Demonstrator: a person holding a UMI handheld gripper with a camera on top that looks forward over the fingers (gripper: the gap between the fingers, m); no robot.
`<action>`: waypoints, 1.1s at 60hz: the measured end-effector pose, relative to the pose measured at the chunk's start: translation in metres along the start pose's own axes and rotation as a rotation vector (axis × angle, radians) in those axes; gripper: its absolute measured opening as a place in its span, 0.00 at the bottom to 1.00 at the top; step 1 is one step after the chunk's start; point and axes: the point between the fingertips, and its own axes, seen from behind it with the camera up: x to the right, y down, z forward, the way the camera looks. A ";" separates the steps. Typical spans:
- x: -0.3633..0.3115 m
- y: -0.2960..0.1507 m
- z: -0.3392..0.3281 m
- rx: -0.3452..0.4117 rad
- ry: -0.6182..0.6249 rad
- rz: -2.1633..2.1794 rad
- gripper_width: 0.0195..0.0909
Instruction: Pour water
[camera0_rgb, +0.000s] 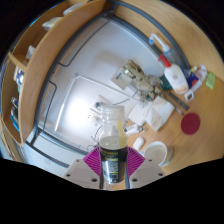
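bottle: clear bottle (112, 135) with a dark yellow-printed label, upright, no cap visible on its neck; sits between the fingers at 6 o'clock
gripper (112, 170): fingers pinching the bottle, magenta pads (92, 160) pressed on its lower sides left and right
sink: steel sink (70, 95) just beyond the bottle, centre to 9 o'clock; bright glare on its basin floor
tap: pale faucet (104, 109) right behind the bottle's neck, at the sink's near edge
cups: white cup (157, 153) at 4 o'clock just beside the right finger; smaller white piece (139, 145) next to it, can't tell what it is
bench: light wood bench (150, 70) wrapping the sink from 12 to 4 o'clock
clutter: tangle of small parts (135, 78) at 2 o'clock on the bench; white jug-like container (176, 77) beyond it; red round item (190, 122) at 3 o'clock
room: wood shelving (30, 55) at 10 o'clock, contents too small to tell
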 end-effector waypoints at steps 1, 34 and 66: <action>0.003 -0.008 -0.002 0.019 0.009 -0.041 0.13; 0.185 -0.132 0.001 0.302 0.353 -0.773 0.16; 0.218 -0.106 0.015 0.363 0.324 -0.801 0.34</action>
